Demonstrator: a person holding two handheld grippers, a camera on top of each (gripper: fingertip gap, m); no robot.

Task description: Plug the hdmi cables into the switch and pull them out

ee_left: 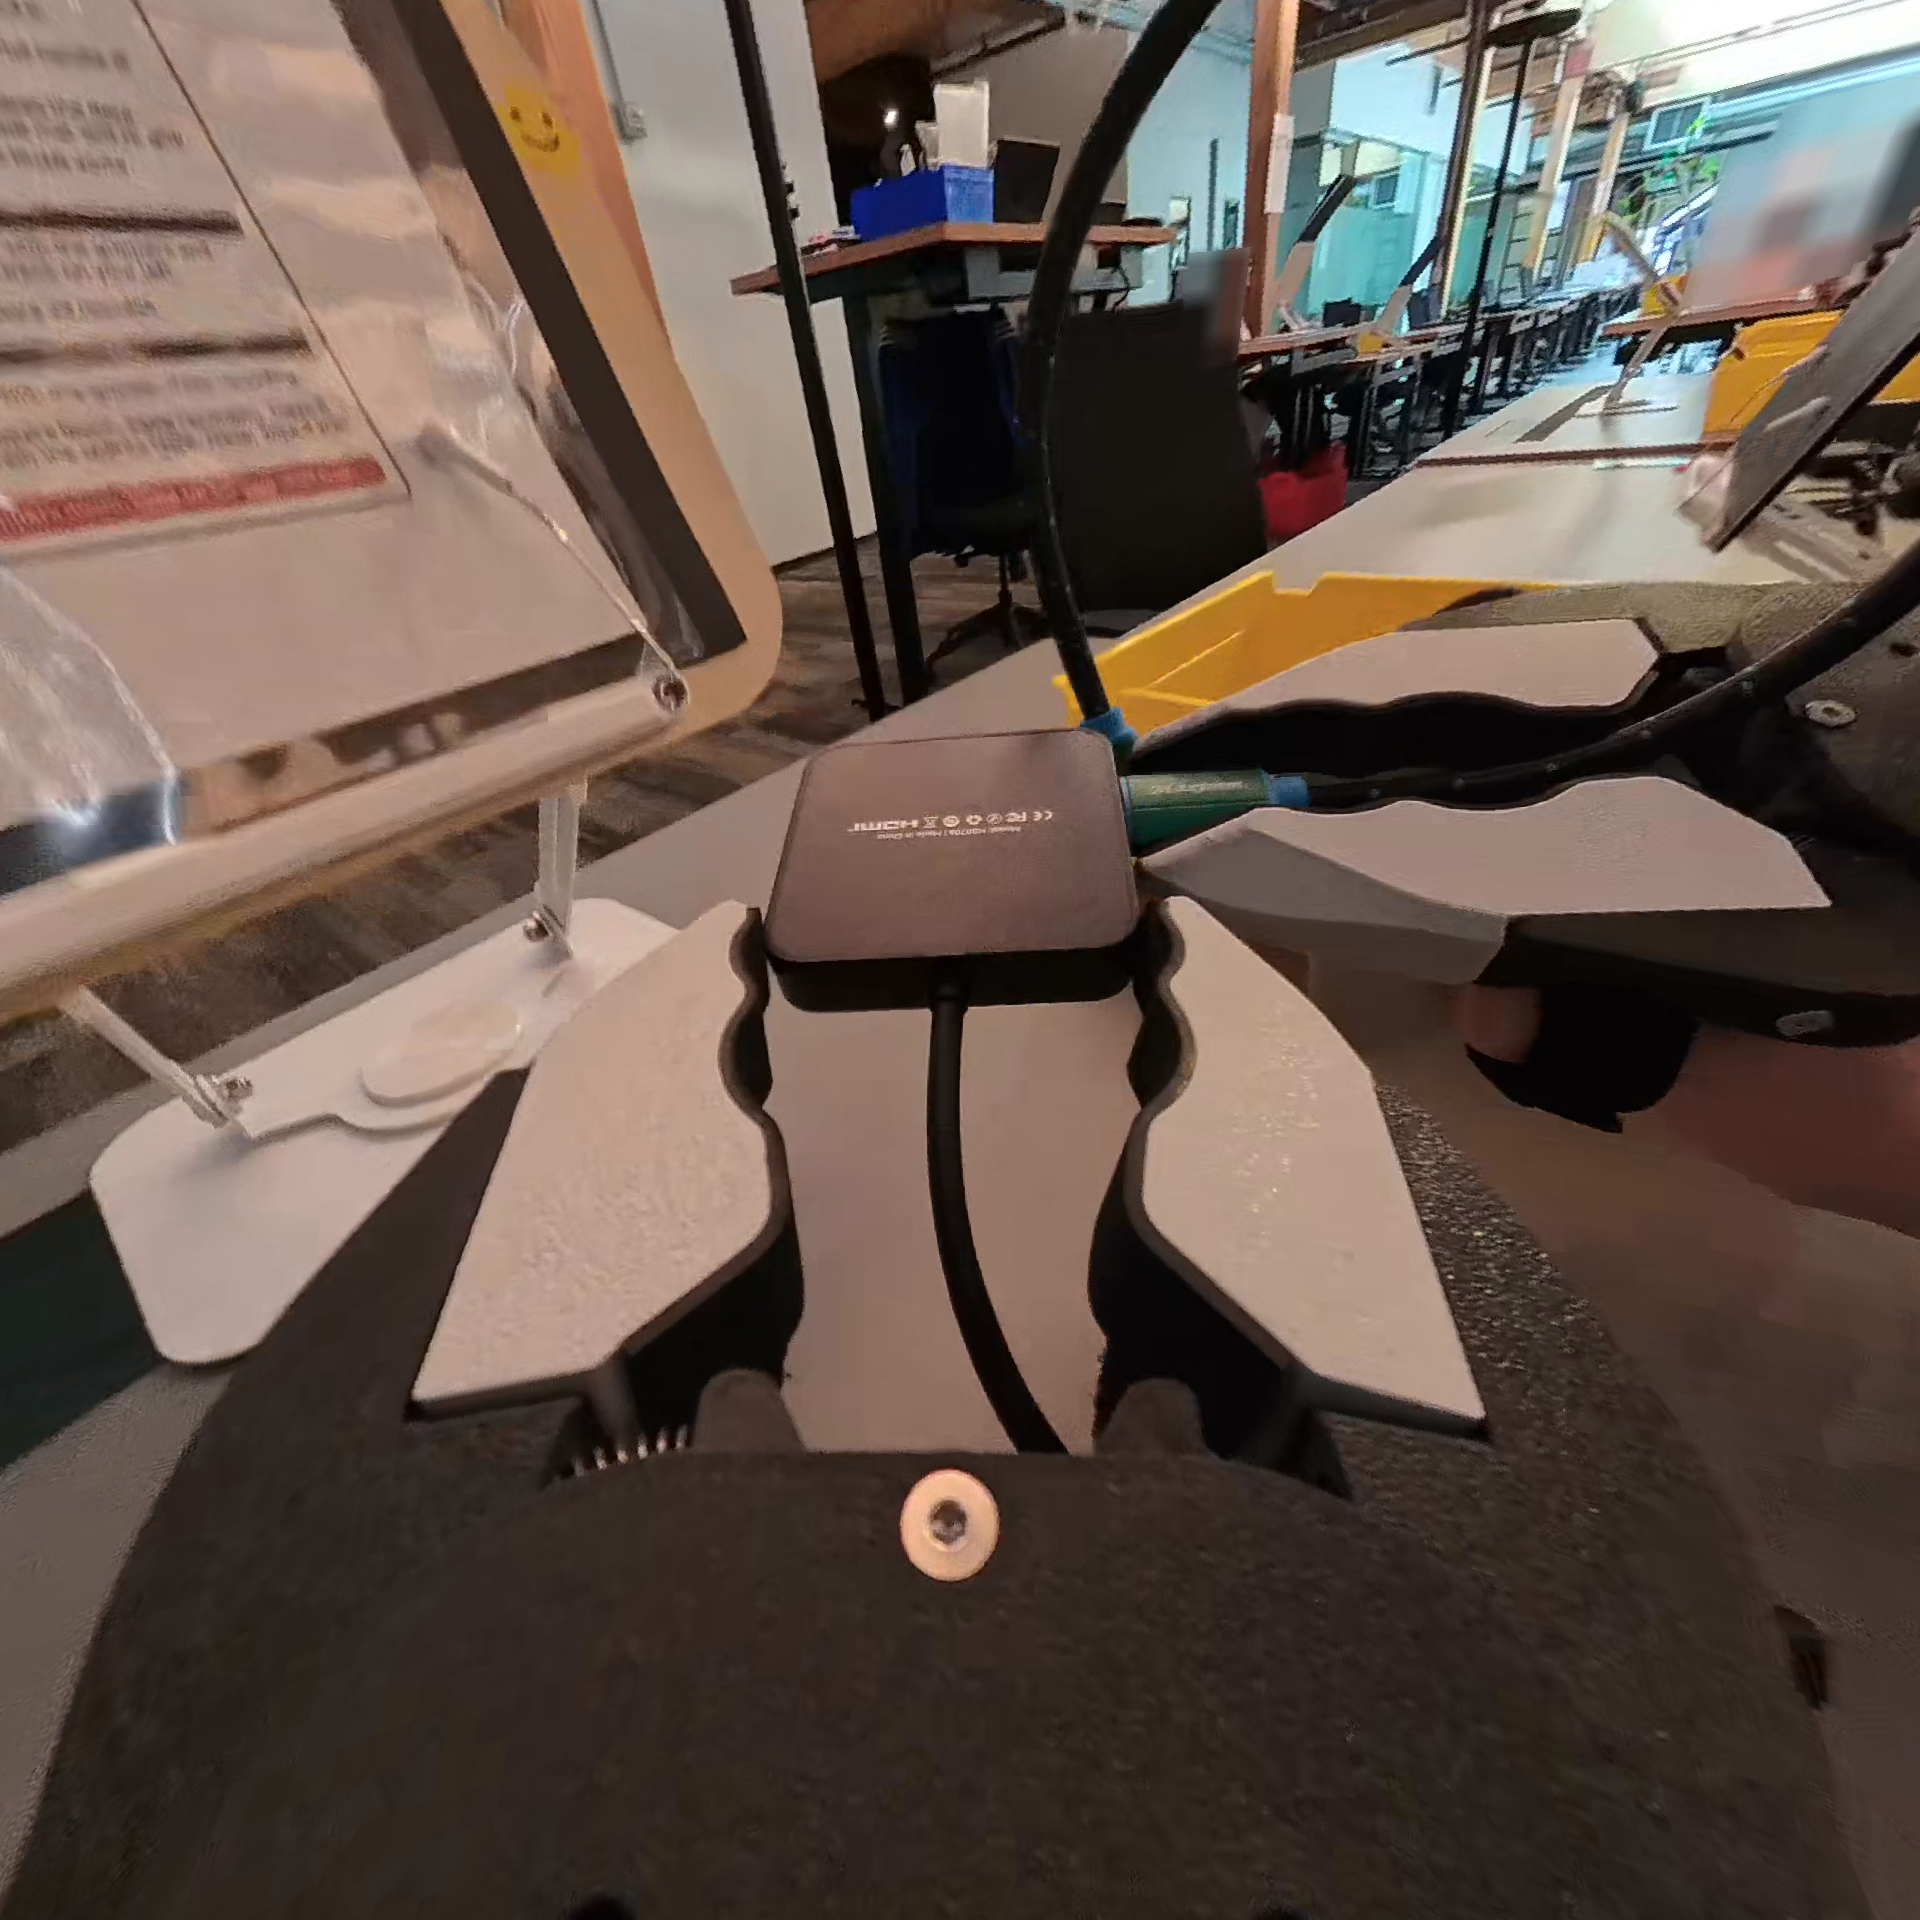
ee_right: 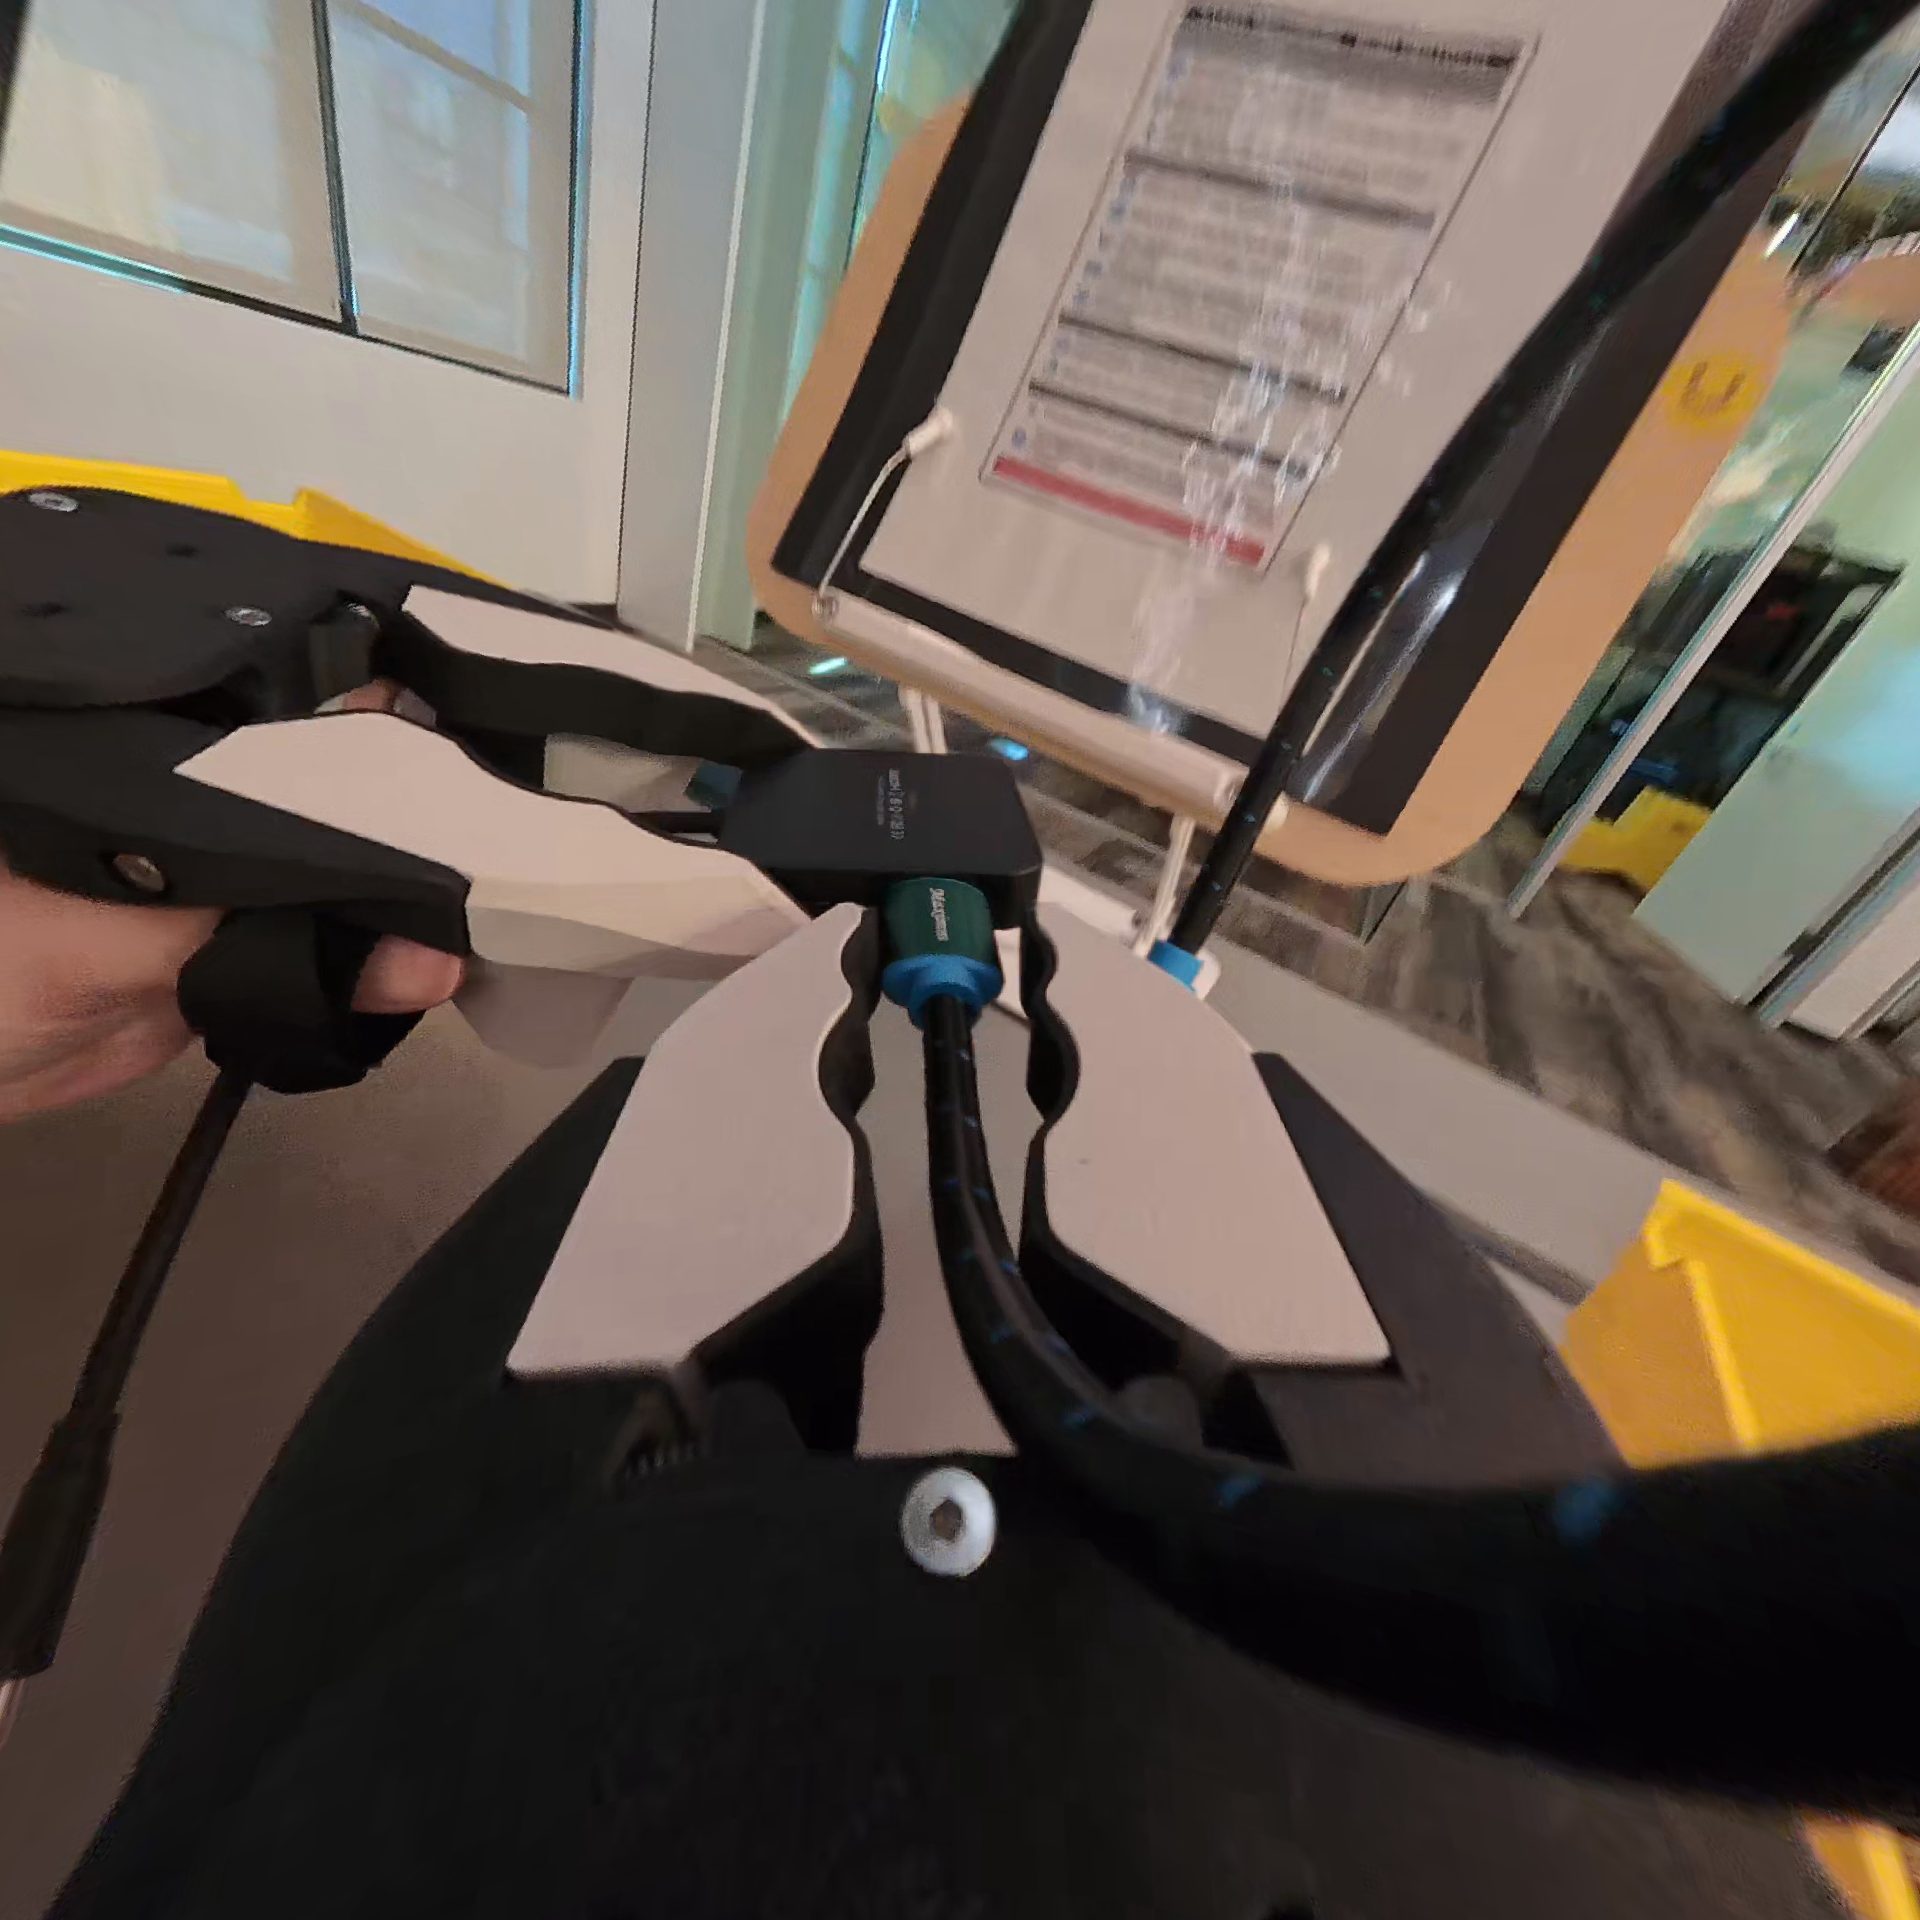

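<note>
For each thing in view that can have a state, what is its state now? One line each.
Left gripper: jaws shut on the switch's sides.
Right gripper: jaws around the green plug; contact unclear.
Switch: held level above the table, label side up.
Green plug: seated in the switch's port.
Blue-collared plug: at the neighbouring port; seating unclear.
Tablet on its stand: tilted, screen lit.

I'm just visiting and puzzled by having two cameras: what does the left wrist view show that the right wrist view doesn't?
Only the left wrist view: the switch's own black lead running back between the left claw, and rows of desks beyond.

Only the right wrist view: a window, and the right claw around the green plug.

Both: the black switch, the framed sheet, a yellow bin.
</note>
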